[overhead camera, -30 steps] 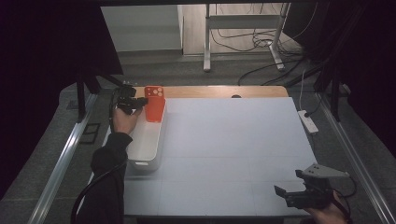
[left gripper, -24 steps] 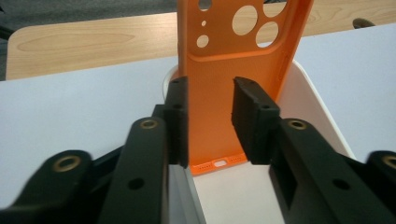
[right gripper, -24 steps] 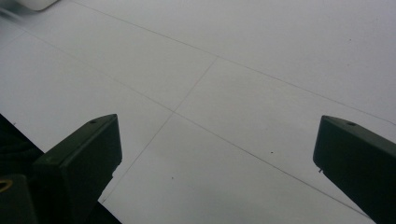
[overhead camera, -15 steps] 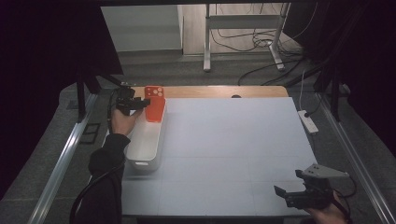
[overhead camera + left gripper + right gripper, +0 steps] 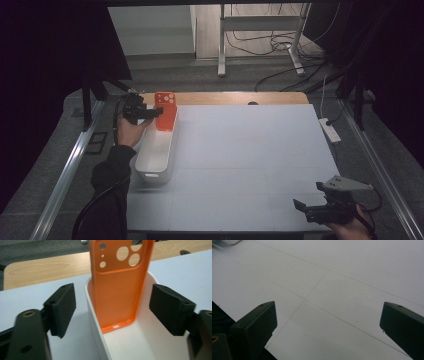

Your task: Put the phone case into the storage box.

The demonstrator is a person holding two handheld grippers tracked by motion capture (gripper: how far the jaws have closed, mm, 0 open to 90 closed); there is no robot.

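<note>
The orange phone case (image 5: 117,287) is cut off at its top by the left claw view; the white bin (image 5: 140,345) runs off the bottom edge.

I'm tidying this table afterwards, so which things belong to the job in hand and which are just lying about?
In the job:
orange phone case, standing on end in the bin
white bin
left gripper, jaws just opened, clear of the case

Lying about:
power strip at the table's right edge
cables on the floor beyond
</note>
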